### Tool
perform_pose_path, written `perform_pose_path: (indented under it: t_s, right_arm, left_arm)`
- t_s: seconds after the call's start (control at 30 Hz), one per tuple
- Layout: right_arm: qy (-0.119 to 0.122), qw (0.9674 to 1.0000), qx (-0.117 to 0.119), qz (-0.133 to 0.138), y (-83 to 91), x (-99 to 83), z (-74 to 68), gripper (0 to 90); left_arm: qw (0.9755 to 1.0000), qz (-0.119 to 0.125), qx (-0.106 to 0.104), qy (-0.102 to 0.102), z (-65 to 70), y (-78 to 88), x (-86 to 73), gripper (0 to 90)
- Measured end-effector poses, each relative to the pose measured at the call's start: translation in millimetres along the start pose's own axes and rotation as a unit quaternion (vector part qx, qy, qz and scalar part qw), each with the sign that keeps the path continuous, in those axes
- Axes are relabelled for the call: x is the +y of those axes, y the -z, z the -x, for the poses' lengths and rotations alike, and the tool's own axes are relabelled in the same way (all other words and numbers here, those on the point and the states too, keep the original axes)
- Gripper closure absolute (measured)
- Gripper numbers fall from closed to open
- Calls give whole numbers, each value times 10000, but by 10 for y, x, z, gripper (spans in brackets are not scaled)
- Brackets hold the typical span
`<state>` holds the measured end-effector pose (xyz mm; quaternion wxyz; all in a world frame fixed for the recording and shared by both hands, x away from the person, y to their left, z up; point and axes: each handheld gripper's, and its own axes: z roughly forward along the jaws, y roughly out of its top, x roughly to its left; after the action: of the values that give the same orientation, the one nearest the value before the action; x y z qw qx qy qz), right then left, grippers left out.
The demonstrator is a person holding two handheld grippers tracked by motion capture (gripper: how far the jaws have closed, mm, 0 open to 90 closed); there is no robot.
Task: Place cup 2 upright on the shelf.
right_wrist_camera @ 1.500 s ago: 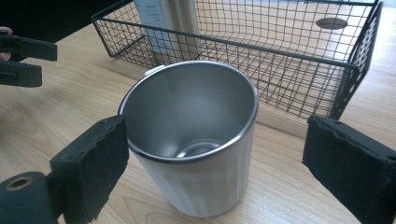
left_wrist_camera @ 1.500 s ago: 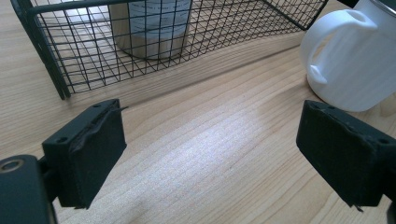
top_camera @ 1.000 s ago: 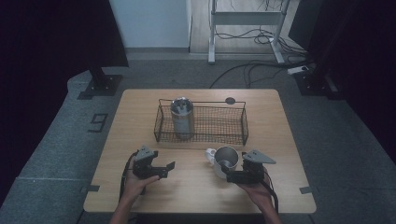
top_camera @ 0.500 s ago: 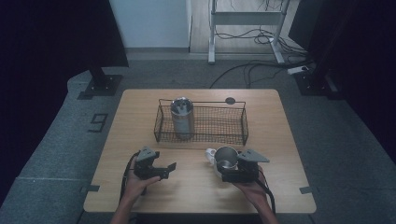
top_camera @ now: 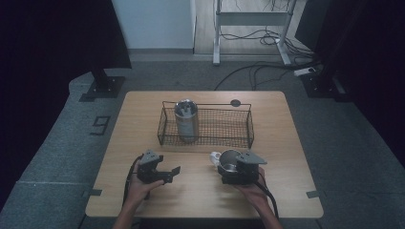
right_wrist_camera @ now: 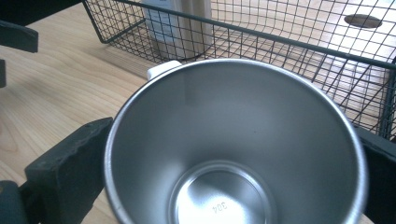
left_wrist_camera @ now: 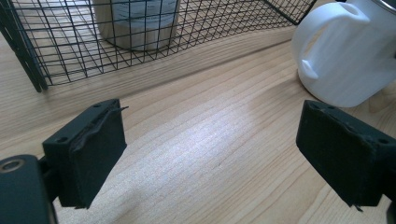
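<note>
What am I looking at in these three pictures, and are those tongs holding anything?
No robot here: a person holds hand-held tongs in each hand. The high view looks down on the wooden table; the other two views ride on the tongs themselves. A wire basket holds an upright metal tumbler. In front of it stands a white mug with a steel inside. The right tongs have a jaw at each side of the mug; whether they press it is hard to tell. The left tongs are open over bare wood.
</note>
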<state>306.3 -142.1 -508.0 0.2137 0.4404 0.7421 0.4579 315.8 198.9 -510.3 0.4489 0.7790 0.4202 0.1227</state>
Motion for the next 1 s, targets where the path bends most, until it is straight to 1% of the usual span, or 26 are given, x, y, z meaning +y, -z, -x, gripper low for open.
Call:
perform_pose_path:
  t_s: [0.17,0.23,0.3,0.47,0.67,0.8,0.87,1.0]
  right_arm:
    - [46,10000,-4,-50,-62,-1,1,3]
    - [69,10000,5,-50,-77,-4,0,21]
    - [116,9999,-47,-35,-79,-8,2,45]
    - [201,9998,-55,-16,-78,-14,5,54]
    - [223,9997,-69,-44,-82,-4,12,59]
    - [170,9998,-82,-36,-76,-3,35,61]
    - [148,9998,-106,-16,-69,-6,45,61]
    - [84,9999,-127,62,-34,4,76,61]
  left_arm:
    - [10000,1,5,2,-2,6,2,83]
    - [10000,1,4,5,-6,6,1,82]
    - [10000,3,10,4,-6,6,1,83]
    - [10000,5,35,-7,5,4,0,91]
    - [10000,23,44,2,2,12,3,91]
    - [9999,82,-48,72,-1,28,10,92]
    - [9999,99,9,53,5,33,14,99]
    - [9999,96,0,45,1,42,16,99]
